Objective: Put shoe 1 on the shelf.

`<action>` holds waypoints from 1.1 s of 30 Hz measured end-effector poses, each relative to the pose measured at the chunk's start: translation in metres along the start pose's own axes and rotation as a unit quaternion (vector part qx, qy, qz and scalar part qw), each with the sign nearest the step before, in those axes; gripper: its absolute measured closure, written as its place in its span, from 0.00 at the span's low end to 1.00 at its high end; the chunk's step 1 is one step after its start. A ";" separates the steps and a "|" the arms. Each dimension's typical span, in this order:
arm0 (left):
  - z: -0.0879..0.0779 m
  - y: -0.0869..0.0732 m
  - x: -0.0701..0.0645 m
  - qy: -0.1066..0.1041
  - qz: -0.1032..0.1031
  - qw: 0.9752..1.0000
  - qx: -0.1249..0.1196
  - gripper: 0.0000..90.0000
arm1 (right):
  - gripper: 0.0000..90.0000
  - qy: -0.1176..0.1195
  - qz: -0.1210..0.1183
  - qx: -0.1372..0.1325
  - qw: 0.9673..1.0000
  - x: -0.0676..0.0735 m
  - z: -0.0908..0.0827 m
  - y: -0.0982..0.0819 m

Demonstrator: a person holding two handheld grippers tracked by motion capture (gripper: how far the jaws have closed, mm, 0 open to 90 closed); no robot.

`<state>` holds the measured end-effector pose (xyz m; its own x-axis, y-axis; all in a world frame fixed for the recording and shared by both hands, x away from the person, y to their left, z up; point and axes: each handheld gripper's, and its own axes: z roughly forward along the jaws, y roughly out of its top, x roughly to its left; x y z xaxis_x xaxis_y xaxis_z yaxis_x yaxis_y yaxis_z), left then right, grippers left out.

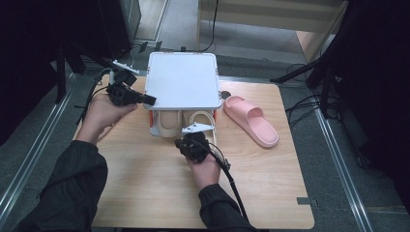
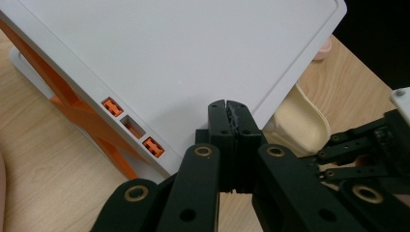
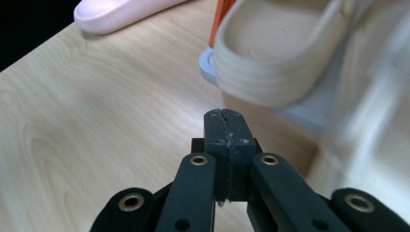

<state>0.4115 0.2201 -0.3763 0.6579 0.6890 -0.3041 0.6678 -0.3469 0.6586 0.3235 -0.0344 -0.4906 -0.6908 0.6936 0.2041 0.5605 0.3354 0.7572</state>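
1. We wear dark, near-black long sleeves (image 1: 72, 179) on both arms, loose and creased, ending at the wrists.
2. Our left claw (image 2: 227, 108) is matte black: two flat jaws with scuffed, pale-flecked tips, carried on broad link arms with brass-ringed pivots and small dark screw holes.
3. Our right claw (image 3: 225, 118) has the same build, with black jaws, worn tips and brass-ringed pivots.
4. In the high view, each claw body carries a pale grey three-cornered plate on top.
5. A thick black cable (image 1: 232, 181) trails from the right claw along our sleeve; thinner black cables loop from the left claw.
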 end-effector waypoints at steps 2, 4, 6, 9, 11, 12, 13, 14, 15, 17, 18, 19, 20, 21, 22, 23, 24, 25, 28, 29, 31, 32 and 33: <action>0.000 0.000 0.000 0.000 -0.001 1.000 0.000 1.00 | 1.00 0.005 0.001 0.000 1.000 -0.003 -0.010 -0.006; 0.000 0.000 0.000 0.000 -0.002 1.000 0.000 1.00 | 1.00 0.008 -0.001 0.000 1.000 -0.005 -0.021 -0.012; 0.000 0.000 0.000 0.000 -0.001 1.000 0.000 1.00 | 1.00 0.011 0.003 -0.004 1.000 -0.007 -0.030 -0.019; 0.000 0.000 0.000 -0.001 -0.002 1.000 0.000 1.00 | 1.00 0.012 0.003 -0.002 1.000 -0.008 -0.043 -0.030; 0.000 -0.001 0.000 0.000 -0.004 1.000 -0.002 1.00 | 1.00 0.010 0.000 0.001 1.000 -0.009 -0.050 -0.036; 0.000 -0.001 0.000 -0.002 -0.005 1.000 -0.004 1.00 | 1.00 0.012 0.002 0.003 1.000 -0.011 -0.054 -0.041; 0.000 -0.001 0.000 -0.002 -0.005 1.000 -0.005 1.00 | 1.00 0.011 0.002 0.003 1.000 -0.013 -0.058 -0.044; 0.000 -0.001 0.000 -0.002 -0.007 1.000 -0.005 1.00 | 1.00 0.011 0.002 0.003 1.000 -0.015 -0.061 -0.046; 0.000 -0.001 0.000 -0.001 -0.007 1.000 -0.005 1.00 | 1.00 0.012 0.007 0.005 1.000 -0.018 -0.065 -0.049; 0.000 -0.001 0.000 -0.001 -0.007 1.000 -0.004 1.00 | 1.00 0.015 0.011 0.009 1.000 -0.025 -0.070 -0.054; 0.000 -0.001 0.000 -0.001 -0.007 1.000 -0.005 1.00 | 1.00 0.013 0.011 0.011 1.000 -0.026 -0.071 -0.056; 0.000 -0.001 0.000 0.000 -0.007 1.000 -0.004 1.00 | 1.00 0.010 0.007 0.015 1.000 -0.028 -0.073 -0.058; 0.000 -0.001 0.000 0.000 -0.007 1.000 -0.004 1.00 | 1.00 0.009 0.006 0.018 1.000 -0.030 -0.074 -0.060; 0.000 -0.001 0.000 0.001 -0.007 1.000 -0.004 1.00 | 1.00 0.007 0.002 0.022 1.000 -0.031 -0.075 -0.063; 0.000 -0.001 0.000 0.001 -0.007 1.000 -0.004 1.00 | 1.00 0.002 -0.005 0.025 1.000 -0.033 -0.075 -0.065; 0.000 -0.001 0.000 0.001 -0.007 1.000 -0.004 1.00 | 1.00 -0.001 -0.005 0.029 1.000 -0.034 -0.075 -0.066; 0.000 -0.001 -0.001 0.001 -0.006 1.000 -0.005 1.00 | 1.00 -0.006 -0.010 0.033 0.999 -0.035 -0.074 -0.068; 0.000 -0.001 -0.001 0.002 -0.005 1.000 -0.005 1.00 | 1.00 -0.008 -0.012 0.037 0.999 -0.037 -0.073 -0.069; 0.000 -0.001 -0.001 0.002 -0.004 1.000 -0.005 1.00 | 1.00 -0.013 -0.008 0.040 0.999 -0.042 -0.068 -0.068; 0.000 -0.001 -0.001 0.002 -0.004 1.000 -0.005 1.00 | 1.00 -0.014 -0.006 0.039 0.999 -0.044 -0.066 -0.067; 0.000 -0.002 0.000 0.001 -0.005 1.000 -0.006 1.00 | 1.00 -0.010 -0.009 0.039 0.999 -0.046 -0.062 -0.064; 0.000 -0.002 0.000 0.001 -0.006 1.000 -0.006 1.00 | 1.00 -0.011 -0.010 0.038 0.999 -0.047 -0.060 -0.062; 0.000 -0.002 0.000 0.000 -0.006 1.000 -0.006 1.00 | 1.00 -0.012 -0.007 0.037 0.999 -0.047 -0.058 -0.060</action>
<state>0.4103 0.2209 -0.3771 0.6496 0.6933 -0.3120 0.6713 -0.3304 0.6635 0.2960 -0.1240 -0.5094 -0.6884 0.7030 0.1786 0.5837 0.3906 0.7119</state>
